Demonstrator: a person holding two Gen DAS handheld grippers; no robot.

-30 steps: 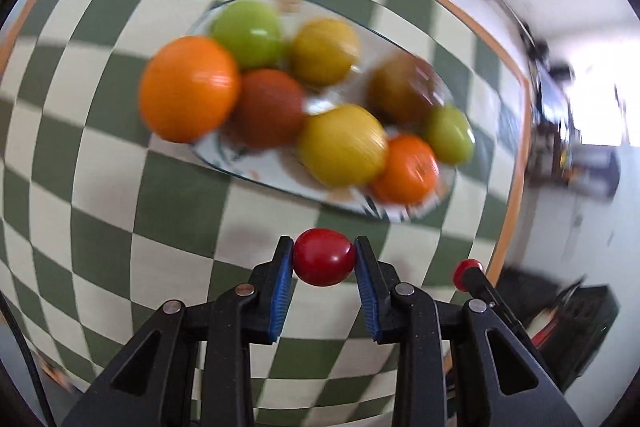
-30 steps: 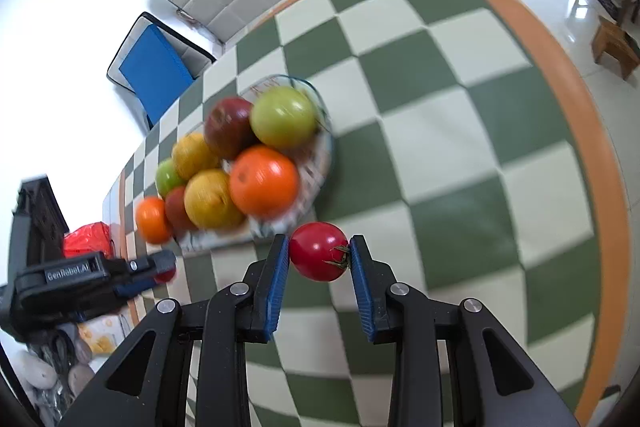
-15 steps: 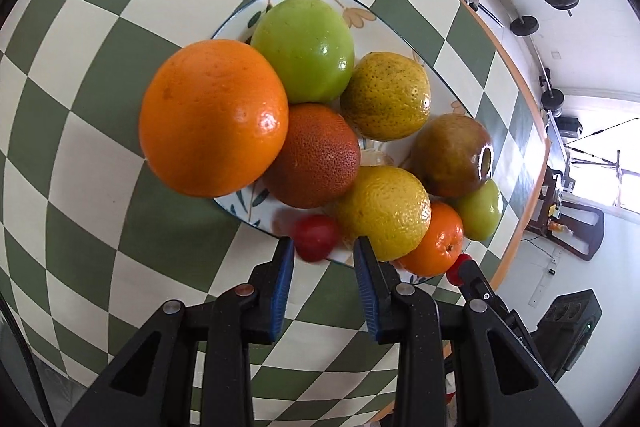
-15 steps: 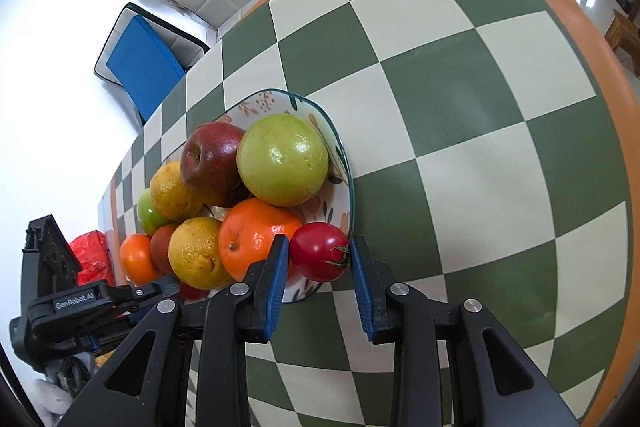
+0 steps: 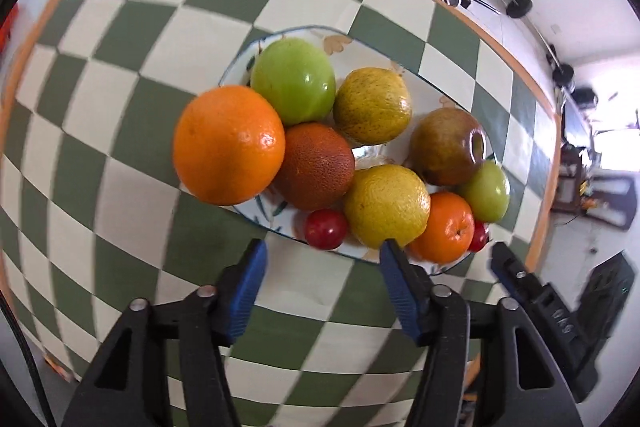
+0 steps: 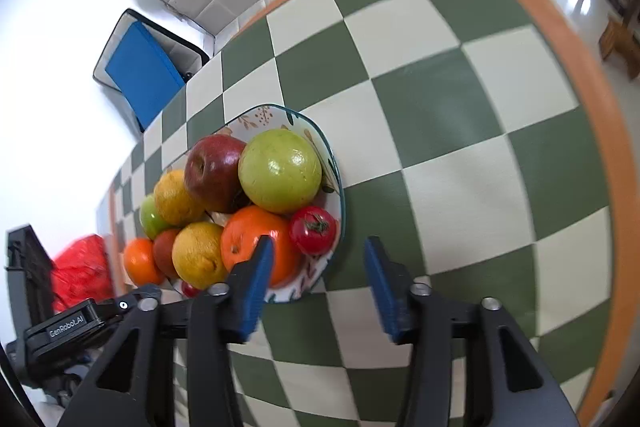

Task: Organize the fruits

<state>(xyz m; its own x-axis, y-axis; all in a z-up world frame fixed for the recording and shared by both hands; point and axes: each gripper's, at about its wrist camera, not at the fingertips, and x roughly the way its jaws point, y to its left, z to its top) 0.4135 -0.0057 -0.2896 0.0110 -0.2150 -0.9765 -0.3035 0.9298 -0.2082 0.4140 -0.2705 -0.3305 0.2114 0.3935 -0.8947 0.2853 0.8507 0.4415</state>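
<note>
From my left wrist camera I see the left hand-held gripper spread wide and empty, just before the plate of fruits on the checkered counter. A small red tomato lies on the plate rim at 6 o'clock, between the dark orange and the yellow citrus. This view does not show the green stem of the other tomato; only my right wrist camera shows it, resting on the plate edge at about 5 o'clock, under the big green apple and touching an orange. The right hand-held gripper is also wide, holding nothing. Both tomatoes look shiny and whole.
</note>
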